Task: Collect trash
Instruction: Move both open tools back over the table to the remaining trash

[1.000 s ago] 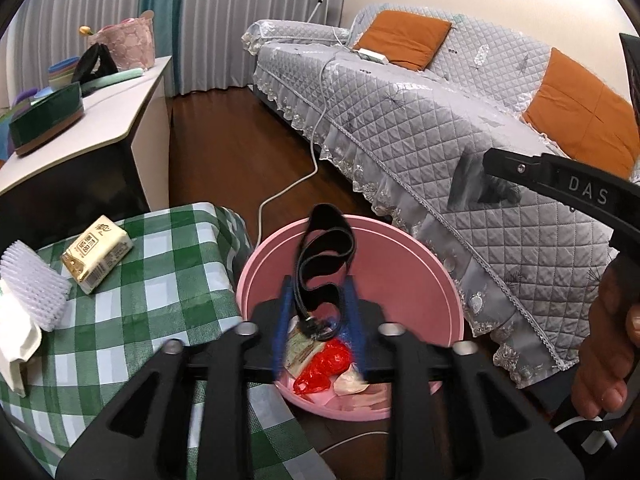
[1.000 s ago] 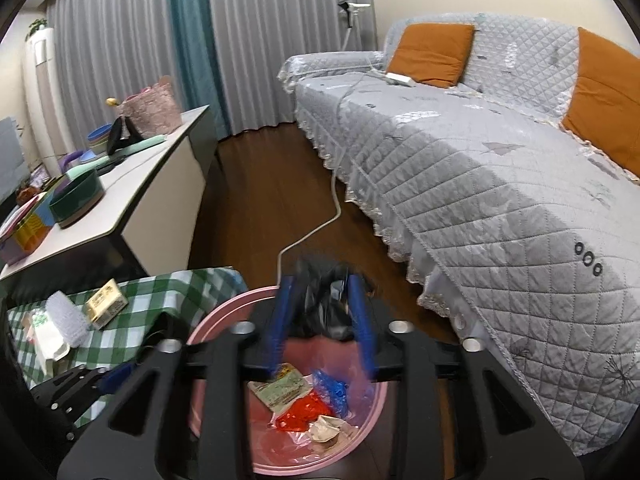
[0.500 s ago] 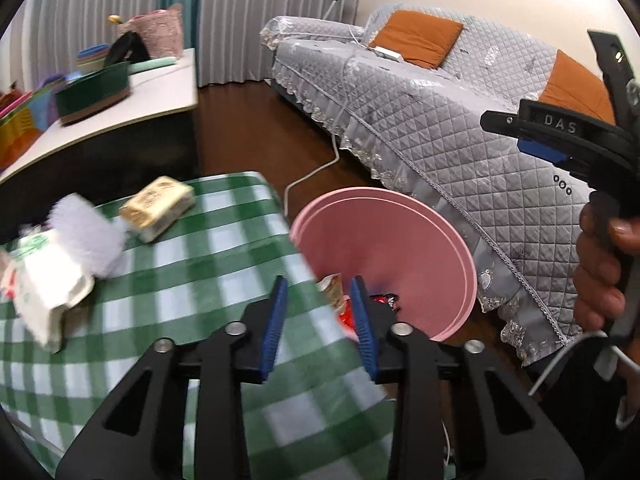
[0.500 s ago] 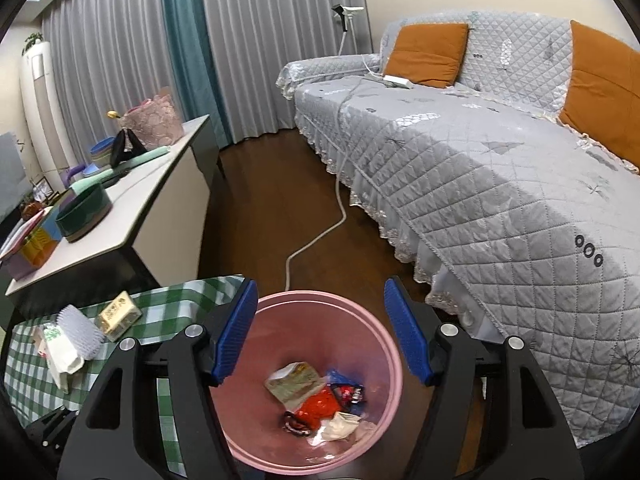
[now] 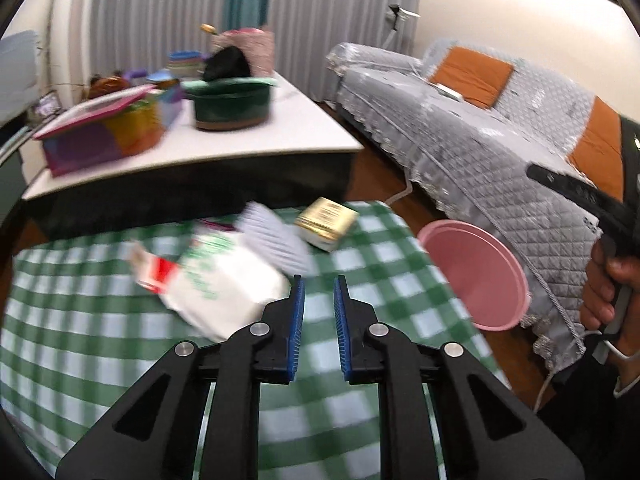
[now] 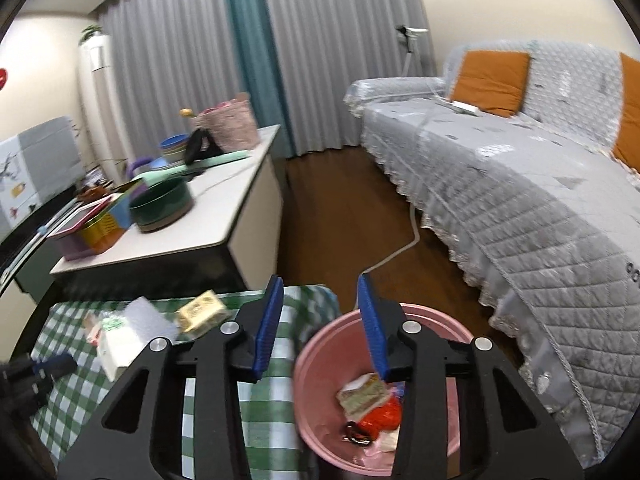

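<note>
room light even and soft, no hard shadows showing. left wrist view smearing with motion blur: checked tablecloth (image 5: 120, 360), white pack (image 5: 224, 292), colourful boxes (image 5: 108, 132) all losing edges. right wrist view staying sharper, only tablecloth side blurring a little. fisheye bending curtains (image 6: 180, 60) and sofa (image 6: 540, 208); dark vignette closing corners. black gripper frames looking crisp in both.

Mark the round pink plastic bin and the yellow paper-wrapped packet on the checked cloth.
Round pink plastic bin (image 6: 320, 364): right wrist view, bare inner wall.
Yellow paper-wrapped packet (image 5: 326, 222): left wrist view, top face.
</note>
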A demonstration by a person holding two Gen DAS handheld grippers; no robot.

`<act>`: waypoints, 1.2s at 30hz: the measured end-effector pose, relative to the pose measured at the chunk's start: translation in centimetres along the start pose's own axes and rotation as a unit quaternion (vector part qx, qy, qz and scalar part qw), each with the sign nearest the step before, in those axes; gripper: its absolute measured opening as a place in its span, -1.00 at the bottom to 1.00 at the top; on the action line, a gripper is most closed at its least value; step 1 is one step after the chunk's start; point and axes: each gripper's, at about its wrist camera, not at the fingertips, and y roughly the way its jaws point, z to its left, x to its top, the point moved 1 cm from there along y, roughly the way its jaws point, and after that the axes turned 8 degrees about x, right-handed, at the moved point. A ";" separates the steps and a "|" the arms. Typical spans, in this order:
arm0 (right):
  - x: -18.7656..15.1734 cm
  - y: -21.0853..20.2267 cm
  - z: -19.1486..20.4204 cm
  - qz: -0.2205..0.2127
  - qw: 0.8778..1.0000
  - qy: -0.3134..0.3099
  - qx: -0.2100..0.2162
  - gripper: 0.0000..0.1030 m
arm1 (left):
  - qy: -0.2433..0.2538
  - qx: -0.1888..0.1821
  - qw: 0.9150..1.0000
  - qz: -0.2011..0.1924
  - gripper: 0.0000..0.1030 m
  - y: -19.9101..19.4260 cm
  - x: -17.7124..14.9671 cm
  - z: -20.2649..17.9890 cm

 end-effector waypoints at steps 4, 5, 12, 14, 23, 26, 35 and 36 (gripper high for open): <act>-0.4 0.8 1.8 0.006 1.000 -0.005 0.026 -0.40 | -0.040 0.031 0.999 -0.018 -0.71 -0.1 0.4 4.4; -0.6 1.1 2.4 0.009 0.999 -0.009 0.033 -0.44 | -0.055 0.035 0.998 -0.018 -0.70 0.2 0.2 5.2; -2.4 3.6 5.4 0.038 0.997 -0.024 0.069 -0.52 | -0.134 0.059 0.989 0.007 -0.71 3.1 -1.1 9.3; -2.9 4.3 6.3 0.044 0.996 -0.029 0.076 -0.51 | -0.143 0.067 0.987 0.007 -0.71 3.5 -0.9 10.3; -4.8 8.2 11.5 0.073 0.988 -0.071 0.119 -0.50 | -0.192 0.086 0.977 0.024 -0.71 5.7 -1.5 14.7; -5.6 9.6 13.1 0.086 0.984 -0.081 0.135 -0.48 | -0.191 0.075 0.978 0.031 -0.70 6.5 -1.5 14.8; -7.3 13.8 16.3 0.123 0.975 -0.107 0.153 -0.08 | -0.180 0.067 0.980 0.061 -0.69 9.1 -1.8 14.8; -7.5 14.1 16.6 0.126 0.974 -0.110 0.154 -0.07 | -0.181 0.066 0.979 0.063 -0.69 9.3 -1.8 14.9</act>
